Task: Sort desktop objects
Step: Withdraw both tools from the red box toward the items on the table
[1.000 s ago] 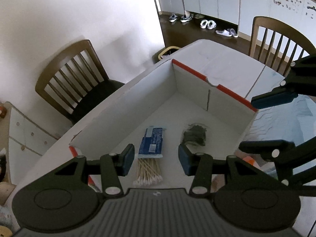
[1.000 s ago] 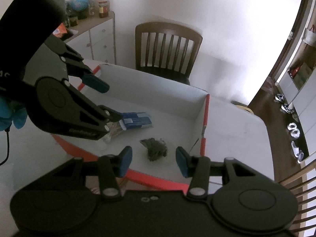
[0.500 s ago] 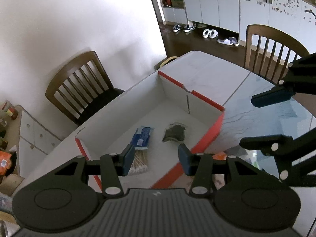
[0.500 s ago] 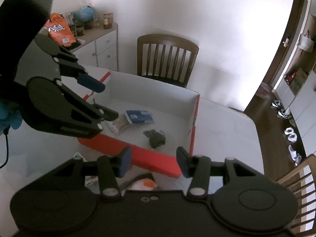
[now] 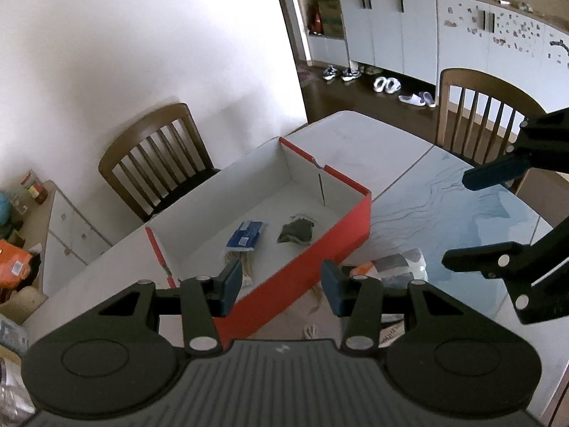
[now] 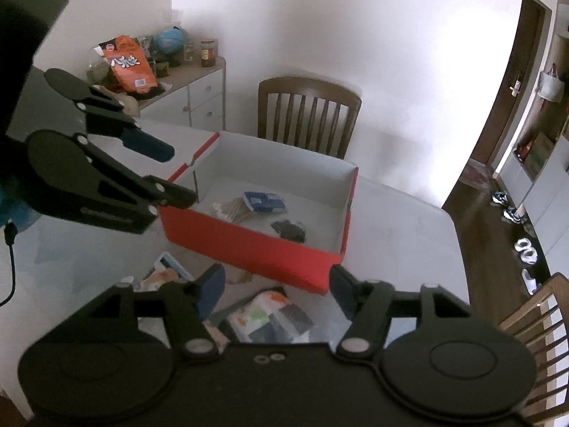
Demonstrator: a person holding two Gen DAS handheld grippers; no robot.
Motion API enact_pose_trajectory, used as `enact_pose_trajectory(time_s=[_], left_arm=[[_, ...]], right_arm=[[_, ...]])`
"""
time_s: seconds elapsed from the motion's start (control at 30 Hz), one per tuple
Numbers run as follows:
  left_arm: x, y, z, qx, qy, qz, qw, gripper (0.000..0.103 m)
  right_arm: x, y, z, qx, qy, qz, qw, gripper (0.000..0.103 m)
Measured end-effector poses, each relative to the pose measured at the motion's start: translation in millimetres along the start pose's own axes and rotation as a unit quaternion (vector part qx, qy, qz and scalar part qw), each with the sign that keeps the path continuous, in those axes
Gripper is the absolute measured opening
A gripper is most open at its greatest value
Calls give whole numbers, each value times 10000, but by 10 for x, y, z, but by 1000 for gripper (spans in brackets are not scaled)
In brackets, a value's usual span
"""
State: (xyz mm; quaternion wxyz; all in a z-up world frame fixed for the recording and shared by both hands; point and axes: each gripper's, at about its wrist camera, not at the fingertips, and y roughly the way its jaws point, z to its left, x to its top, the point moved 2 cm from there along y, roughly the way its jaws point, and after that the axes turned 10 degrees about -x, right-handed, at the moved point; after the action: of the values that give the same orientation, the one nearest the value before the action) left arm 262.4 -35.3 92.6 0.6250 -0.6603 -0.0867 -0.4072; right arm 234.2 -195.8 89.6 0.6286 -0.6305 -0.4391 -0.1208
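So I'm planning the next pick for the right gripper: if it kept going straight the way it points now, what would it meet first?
Probably the clear packet with orange print lying on the table between the fingers of the open right gripper, in front of the red box. Depth is hard to judge here.

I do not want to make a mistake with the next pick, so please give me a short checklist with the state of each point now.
1. Left gripper open and empty: ok.
2. Right gripper open and empty: ok.
3. Red box has free floor for more items: ok; only the cotton swab pack and a dark clump lie inside.
4. Loose packets on the table in front of the box, in view: ok.
5. Grippers apart from each other: ok.
6. What the packets are: cannot tell, blurred.
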Motion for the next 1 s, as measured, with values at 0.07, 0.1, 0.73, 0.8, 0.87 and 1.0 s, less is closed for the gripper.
enact_pose_trajectory(time_s=[0.07,0.1,0.73,0.8,0.87,1.0], left_arm=[[-56,-49,-33,8,-57,-47,10000,47],[-89,-75,-53,1,-92,-72,9999,47],[-630,-211,-260,-41,-445,-394,9982,79],[-684,-200,-266,-16,-504,-406,9979,83],[-747,-187,-280,-4,-499,-427,9978,84],[-894,-103,-250,-11,-563,-352,9978,85]], right_arm=[[-64,-37,-9,2,30,0,10000,65],[-101,-56,-14,5,44,2,10000,65],[-717,-190,111,120,-97,115,9998,66],[-780,-180,152,128,-120,150,9997,67],[-837,-171,185,180,-115,200,9996,74],[-935,-159,265,309,-241,285,9988,77]])
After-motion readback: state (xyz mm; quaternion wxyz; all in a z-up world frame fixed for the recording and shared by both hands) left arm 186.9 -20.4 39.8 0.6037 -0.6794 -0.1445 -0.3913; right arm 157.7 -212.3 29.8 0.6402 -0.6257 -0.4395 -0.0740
